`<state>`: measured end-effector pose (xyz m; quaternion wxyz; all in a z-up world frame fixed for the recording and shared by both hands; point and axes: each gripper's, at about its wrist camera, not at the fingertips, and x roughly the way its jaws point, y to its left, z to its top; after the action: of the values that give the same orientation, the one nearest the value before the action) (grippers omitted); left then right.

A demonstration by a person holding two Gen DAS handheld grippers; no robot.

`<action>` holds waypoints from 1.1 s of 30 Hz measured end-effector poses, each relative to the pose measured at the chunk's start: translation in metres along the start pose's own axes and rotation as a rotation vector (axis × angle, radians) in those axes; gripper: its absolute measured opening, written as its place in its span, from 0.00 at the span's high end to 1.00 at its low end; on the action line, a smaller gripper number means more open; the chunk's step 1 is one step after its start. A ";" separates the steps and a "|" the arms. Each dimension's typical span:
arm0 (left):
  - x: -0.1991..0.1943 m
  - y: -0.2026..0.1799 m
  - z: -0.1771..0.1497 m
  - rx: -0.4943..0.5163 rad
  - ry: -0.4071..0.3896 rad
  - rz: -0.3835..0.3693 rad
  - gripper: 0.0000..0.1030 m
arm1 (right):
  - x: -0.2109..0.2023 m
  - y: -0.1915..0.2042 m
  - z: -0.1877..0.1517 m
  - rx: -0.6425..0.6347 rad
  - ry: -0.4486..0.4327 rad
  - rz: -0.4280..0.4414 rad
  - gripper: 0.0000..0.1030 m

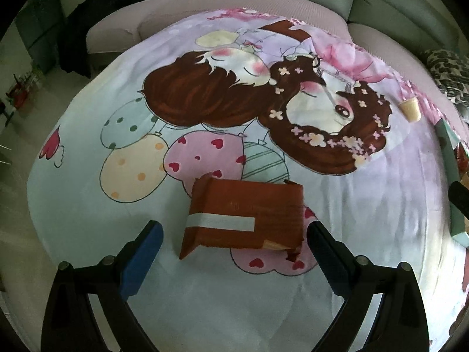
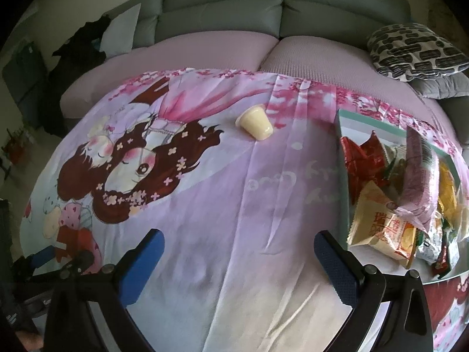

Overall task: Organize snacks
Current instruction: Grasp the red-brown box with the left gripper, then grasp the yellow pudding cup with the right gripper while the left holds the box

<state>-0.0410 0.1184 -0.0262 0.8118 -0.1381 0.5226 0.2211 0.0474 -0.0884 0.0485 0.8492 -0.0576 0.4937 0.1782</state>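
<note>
A: Taking the red box (image 1: 244, 218) as the marker, what lay left of it?

B: Bare printed sheet (image 1: 88, 205) out to its edge, with floor beyond. The left gripper (image 1: 234, 234) was spread wide, released; the box lay flat on the sheet between and just ahead of its fingertips, touching neither.

A: And to the right of the box?

B: Open sheet again. Far right and toward the sofa (image 2: 222, 8) lay a pudding cup (image 2: 254, 123) on its side, apart from everything. The right gripper (image 2: 239, 245) hung over empty sheet, also spread and holding nothing.

A: Anything blocking the way?

B: Further right sat a teal tray (image 2: 341, 135) heaped with snack packets (image 2: 381, 223), its near wall beside the right gripper's fingertip. A patterned cushion (image 2: 416, 52) rested beyond it.
</note>
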 end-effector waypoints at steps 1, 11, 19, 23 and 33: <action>0.002 -0.001 0.000 0.002 0.001 0.002 0.04 | 0.001 0.001 0.000 -0.003 0.002 0.000 0.00; 0.003 -0.010 0.001 0.038 -0.021 -0.009 0.21 | 0.006 -0.001 -0.002 0.005 0.020 -0.005 0.00; -0.005 -0.020 -0.003 0.061 -0.042 -0.037 0.36 | 0.007 0.001 -0.001 0.003 0.020 0.001 0.00; -0.009 -0.023 0.006 0.049 -0.063 -0.062 0.37 | 0.007 0.001 0.000 0.005 0.016 0.003 0.00; -0.024 -0.056 0.051 0.072 -0.142 -0.117 0.37 | 0.009 -0.004 0.012 0.019 -0.019 0.027 0.00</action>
<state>0.0183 0.0883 0.0164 0.8626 -0.1232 0.4625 0.1637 0.0628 -0.0865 0.0462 0.8518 -0.0412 0.4882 0.1855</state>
